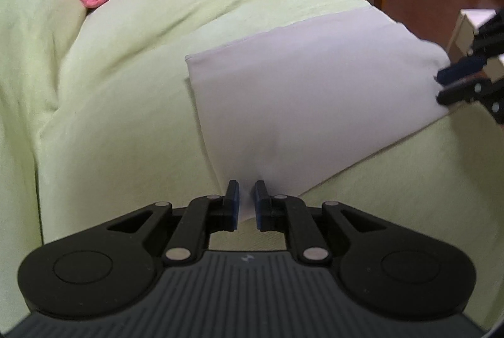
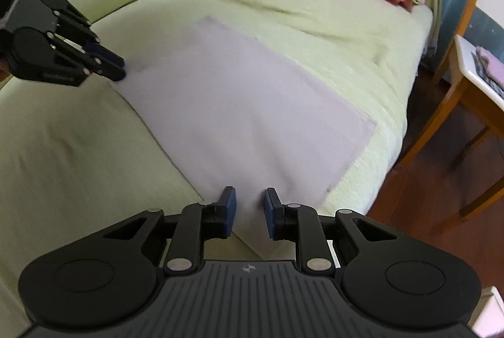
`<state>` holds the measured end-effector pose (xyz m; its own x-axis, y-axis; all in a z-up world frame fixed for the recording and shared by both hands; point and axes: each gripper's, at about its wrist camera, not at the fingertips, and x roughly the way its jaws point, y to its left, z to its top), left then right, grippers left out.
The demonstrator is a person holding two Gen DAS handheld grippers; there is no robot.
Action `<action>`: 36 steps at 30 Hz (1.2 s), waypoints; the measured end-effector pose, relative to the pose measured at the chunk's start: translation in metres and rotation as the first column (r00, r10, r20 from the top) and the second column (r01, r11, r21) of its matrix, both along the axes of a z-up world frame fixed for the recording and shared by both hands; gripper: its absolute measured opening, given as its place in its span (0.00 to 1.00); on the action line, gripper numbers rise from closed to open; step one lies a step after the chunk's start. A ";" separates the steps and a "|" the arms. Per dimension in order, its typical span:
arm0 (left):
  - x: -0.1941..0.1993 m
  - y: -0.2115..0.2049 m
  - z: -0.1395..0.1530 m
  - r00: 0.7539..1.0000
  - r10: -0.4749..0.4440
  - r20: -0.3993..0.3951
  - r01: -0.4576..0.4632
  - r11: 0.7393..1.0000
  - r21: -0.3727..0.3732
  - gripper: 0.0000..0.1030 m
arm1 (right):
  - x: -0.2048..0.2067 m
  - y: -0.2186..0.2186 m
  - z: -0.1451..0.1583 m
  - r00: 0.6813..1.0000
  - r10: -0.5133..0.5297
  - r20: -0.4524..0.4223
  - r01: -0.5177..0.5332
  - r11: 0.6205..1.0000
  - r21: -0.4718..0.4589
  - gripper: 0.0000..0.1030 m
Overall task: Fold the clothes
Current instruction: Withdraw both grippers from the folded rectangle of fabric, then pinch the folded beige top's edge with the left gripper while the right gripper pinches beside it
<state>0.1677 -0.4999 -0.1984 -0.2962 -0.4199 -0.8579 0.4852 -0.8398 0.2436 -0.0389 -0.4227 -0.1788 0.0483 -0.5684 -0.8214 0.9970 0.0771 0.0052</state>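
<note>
Lilac cloth (image 1: pixel 299 92) on green sofa cover (image 1: pixel 126 86); left tongs (image 1: pixel 246 202), right tongs (image 2: pixel 249 212) each pinch corner; writing illegible.

Motion blur softens the pale cloth (image 2: pixel 245 117); at right frame edge, a wooden table (image 2: pixel 472 79) and its folded items are cut off.

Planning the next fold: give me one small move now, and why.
Probably lift both near corners together and carry them toward the far edge. The left claw and right claw each appear to pinch a near corner of the lilac cloth, which lies flat on the green sofa cover.
</note>
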 end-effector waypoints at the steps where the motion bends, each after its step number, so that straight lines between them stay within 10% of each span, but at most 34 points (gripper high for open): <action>1: 0.002 -0.001 0.001 1.000 0.004 -0.004 -0.004 1.000 0.009 0.09 | -0.003 0.000 0.000 1.000 -0.002 0.000 0.002 1.000 0.008 0.21; 8: 0.015 -0.036 0.033 0.993 0.103 -0.053 -0.096 0.988 0.125 0.13 | -0.044 -0.004 0.014 0.986 -0.116 0.117 0.109 0.992 0.065 0.25; 12: 0.011 -0.089 0.039 0.960 0.236 -0.150 -0.184 0.937 0.296 0.24 | -0.086 -0.022 0.007 0.910 -0.286 0.299 0.268 0.958 0.101 0.29; 15: 0.003 -0.128 0.016 0.936 0.313 -0.159 -0.213 0.867 0.451 0.25 | -0.115 -0.037 -0.005 0.823 -0.391 0.413 0.365 0.920 0.144 0.29; 22: 0.021 -0.185 -0.031 0.827 0.506 -0.247 -0.131 0.599 0.790 0.35 | -0.156 -0.051 -0.028 0.692 -0.445 0.569 0.417 0.889 0.188 0.35; 31: -0.012 -0.206 -0.045 0.859 0.402 -0.317 0.020 0.593 0.805 0.27 | -0.183 -0.057 -0.052 0.529 -0.466 0.709 0.452 0.862 0.229 0.36; 36: -0.008 -0.204 -0.052 0.852 0.410 -0.326 0.017 0.601 0.799 0.19 | -0.190 -0.070 -0.057 0.517 -0.437 0.736 0.429 0.876 0.219 0.38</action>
<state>0.1593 -0.7036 -0.2501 -0.7085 0.2147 -0.6723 0.5268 -0.4730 -0.7062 -0.2290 -0.4930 -0.2359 0.3895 -0.6850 -0.6157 0.5450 -0.3674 0.7536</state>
